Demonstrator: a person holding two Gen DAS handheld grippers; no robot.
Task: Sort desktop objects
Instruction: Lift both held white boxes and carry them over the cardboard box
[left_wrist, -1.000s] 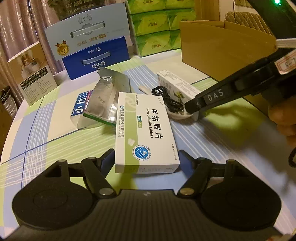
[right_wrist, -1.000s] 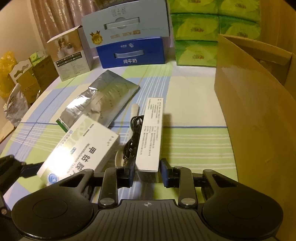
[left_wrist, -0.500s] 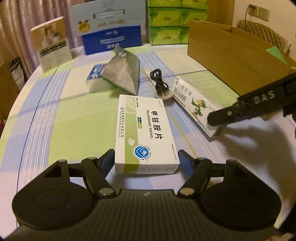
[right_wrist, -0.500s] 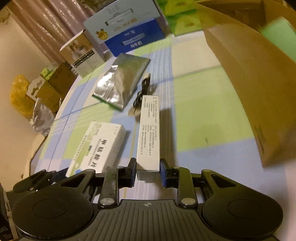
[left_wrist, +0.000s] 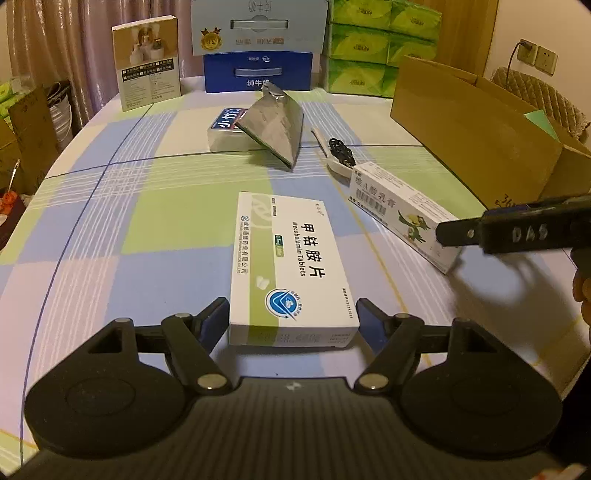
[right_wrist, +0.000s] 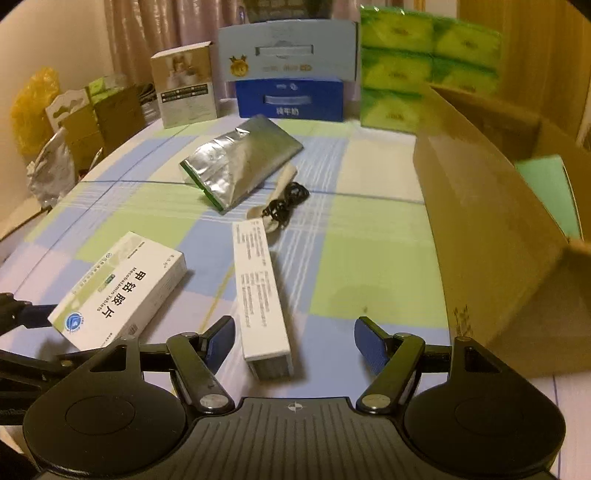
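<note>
My left gripper (left_wrist: 291, 310) is shut on the near end of a white and green tablet box (left_wrist: 288, 258), one pad on each long side. The same tablet box (right_wrist: 122, 288) shows at the lower left of the right wrist view. My right gripper (right_wrist: 295, 328) has its jaws opening wide. A long narrow white box (right_wrist: 262, 291) lies on the checked tablecloth between its fingers, closer to the left one, and neither pad presses on it. In the left wrist view this narrow box (left_wrist: 399, 214) lies at the right, with a right gripper finger (left_wrist: 517, 232) over its near end.
A silver foil pouch (left_wrist: 273, 129) leans on a small blue box (left_wrist: 225, 125). A black cable (right_wrist: 284, 203) lies coiled just beyond the narrow box. An open cardboard carton (right_wrist: 491, 240) stands along the right. Milk cartons (left_wrist: 258, 70) and green tissue packs (left_wrist: 369, 48) line the far edge.
The right jaws have opened and let go of the narrow box, which now lies on the cloth. Both grippers have drawn back from the pouch and cable, the left still holding the tablet box.
</note>
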